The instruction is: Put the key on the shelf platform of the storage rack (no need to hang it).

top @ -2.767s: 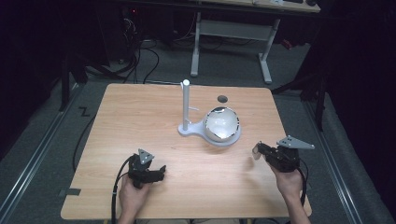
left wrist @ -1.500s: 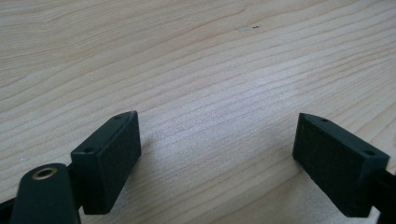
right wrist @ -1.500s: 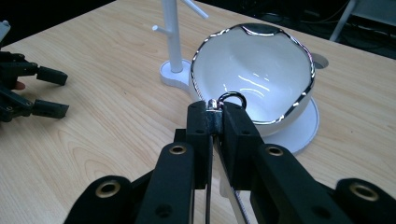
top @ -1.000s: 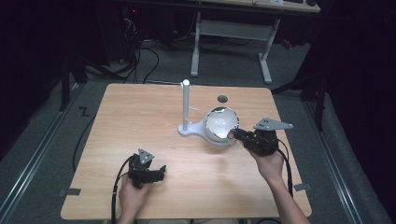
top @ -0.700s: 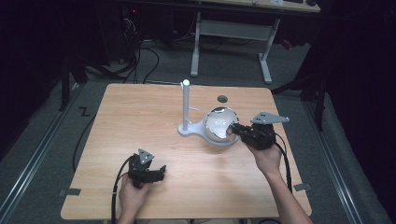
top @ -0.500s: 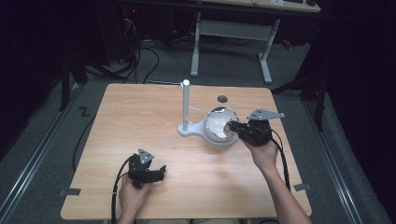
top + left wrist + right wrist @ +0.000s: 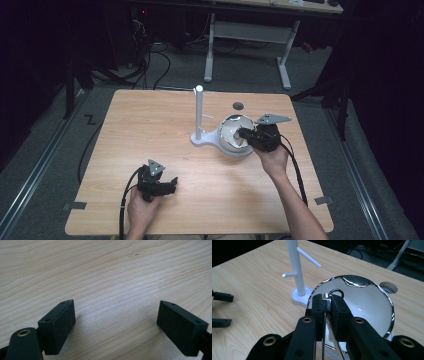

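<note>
The right claw (image 7: 326, 305) is clamped on a small metal ring fitting (image 7: 327, 300) above the white bowl (image 7: 372, 302), likely for hanging on the white peg stand (image 7: 295, 270); the left claw (image 7: 117, 322) rests open and empty on the bench (image 7: 112, 270)

A dim lab: a bare wooden table (image 7: 150, 130), floor cables (image 7: 150, 60), a white-legged desk (image 7: 250, 35) behind

We have brought the right gripper (image 7: 241, 134) in from the table's right edge to the white bowl (image 7: 227, 131), its jaws now clamped on a small metal ring (image 7: 326, 300).
</note>
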Tool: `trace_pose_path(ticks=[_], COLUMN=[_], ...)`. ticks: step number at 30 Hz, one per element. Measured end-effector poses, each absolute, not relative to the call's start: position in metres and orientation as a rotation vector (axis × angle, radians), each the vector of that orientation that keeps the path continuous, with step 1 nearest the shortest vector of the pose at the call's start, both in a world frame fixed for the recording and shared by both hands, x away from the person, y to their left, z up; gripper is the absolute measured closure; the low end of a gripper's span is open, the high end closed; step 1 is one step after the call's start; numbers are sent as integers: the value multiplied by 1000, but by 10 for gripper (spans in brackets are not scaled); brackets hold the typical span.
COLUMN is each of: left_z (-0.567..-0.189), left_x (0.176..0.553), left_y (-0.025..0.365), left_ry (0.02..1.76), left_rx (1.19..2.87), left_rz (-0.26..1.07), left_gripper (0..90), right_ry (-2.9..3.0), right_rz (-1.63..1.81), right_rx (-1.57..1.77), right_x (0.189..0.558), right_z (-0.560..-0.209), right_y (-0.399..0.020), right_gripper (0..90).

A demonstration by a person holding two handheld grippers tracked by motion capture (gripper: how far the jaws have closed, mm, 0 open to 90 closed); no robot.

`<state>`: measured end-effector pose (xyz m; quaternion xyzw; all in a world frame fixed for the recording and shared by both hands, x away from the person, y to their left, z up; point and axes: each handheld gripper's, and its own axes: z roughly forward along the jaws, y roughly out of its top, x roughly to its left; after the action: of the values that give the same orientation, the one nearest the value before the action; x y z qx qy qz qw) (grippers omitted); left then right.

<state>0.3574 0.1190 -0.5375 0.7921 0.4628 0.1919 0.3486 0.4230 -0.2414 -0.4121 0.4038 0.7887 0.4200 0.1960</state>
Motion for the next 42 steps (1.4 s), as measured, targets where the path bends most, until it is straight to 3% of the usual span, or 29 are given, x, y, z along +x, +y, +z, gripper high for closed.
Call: trace_pose_path(ticks=[42], left_z=[-538], left_x=[357], left_y=[119], left_ry=[1199], left_rx=[2054], left_rz=[499], left_gripper=[157], right_ry=[2205], right_rz=[1002], right_rx=[1294], right_x=[467], right_z=[-456], right_y=[-238], right_gripper=[820])
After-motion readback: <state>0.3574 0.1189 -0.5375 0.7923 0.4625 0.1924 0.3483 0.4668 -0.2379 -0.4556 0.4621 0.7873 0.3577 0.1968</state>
